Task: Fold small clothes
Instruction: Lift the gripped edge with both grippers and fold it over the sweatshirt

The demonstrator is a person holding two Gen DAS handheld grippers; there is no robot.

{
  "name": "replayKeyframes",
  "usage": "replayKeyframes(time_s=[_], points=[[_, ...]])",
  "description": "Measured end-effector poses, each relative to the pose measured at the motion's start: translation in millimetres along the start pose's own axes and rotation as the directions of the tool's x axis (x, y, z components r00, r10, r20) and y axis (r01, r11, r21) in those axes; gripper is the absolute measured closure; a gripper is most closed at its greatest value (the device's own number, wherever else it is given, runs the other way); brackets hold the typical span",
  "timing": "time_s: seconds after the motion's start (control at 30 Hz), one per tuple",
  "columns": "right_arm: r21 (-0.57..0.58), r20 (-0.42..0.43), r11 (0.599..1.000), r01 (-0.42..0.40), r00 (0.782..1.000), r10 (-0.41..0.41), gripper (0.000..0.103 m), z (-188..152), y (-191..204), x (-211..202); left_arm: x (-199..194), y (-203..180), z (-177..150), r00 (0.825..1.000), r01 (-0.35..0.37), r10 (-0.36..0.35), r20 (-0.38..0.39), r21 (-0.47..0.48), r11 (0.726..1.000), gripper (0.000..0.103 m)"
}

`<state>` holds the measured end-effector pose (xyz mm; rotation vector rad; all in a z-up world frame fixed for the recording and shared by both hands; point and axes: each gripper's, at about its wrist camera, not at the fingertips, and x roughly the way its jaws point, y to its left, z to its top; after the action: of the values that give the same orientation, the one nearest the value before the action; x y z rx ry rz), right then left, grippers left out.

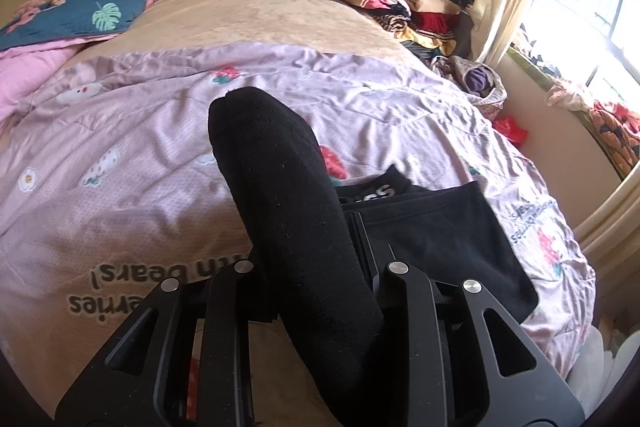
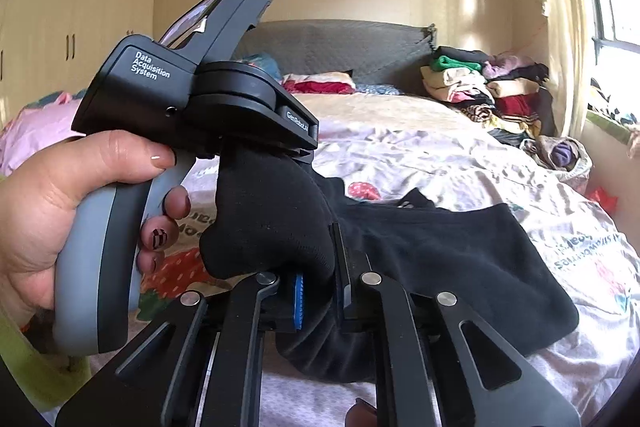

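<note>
While both tongs [image 1: 316, 291] [image 2: 320, 291] pinch it, the black sock [image 1: 276, 179] stretches taut — plain, slightly linty.

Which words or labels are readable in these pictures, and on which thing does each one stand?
"Data Acquisition System": on the left gripper body, right wrist view.
Small white label on that gripper's front: too blurred to read.
"...th bears!" and "...rries": upside down on the pink quilt, cut off.
White letters on the black garment: partly hidden, unreadable.
Small print at the quilt's right edge: too small.
</note>
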<state>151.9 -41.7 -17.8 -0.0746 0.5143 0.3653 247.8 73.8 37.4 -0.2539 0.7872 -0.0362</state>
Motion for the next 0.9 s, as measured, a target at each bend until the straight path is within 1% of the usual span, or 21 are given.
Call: replayKeyframes(time_s=[0.43,0.77,0.9], points=[[0.159,0.039,0.986,0.045,0.998,-0.051,0.095,1.0,-51.4,-27.7,6.3,-66.8,9.7,0.998,0.057,-0.057,0.009,0.059,0.997,0.083],[0.26,0.019,0.962,0.081,0.996,-0.089,0.095,-5.3,-83.9,-33.8,27.9,-104.8,10.3,0.995,0.095,-0.093,-0.029,0.095,0.991,0.083],[0.319,-0.002,0.944,0.087,0.996,-0.091,0.095,-10.4,-102.1,-34.5,39.9,-120.2,9.0,0.993,0.111,-0.105,-0.056,0.111,0.988,0.082]])
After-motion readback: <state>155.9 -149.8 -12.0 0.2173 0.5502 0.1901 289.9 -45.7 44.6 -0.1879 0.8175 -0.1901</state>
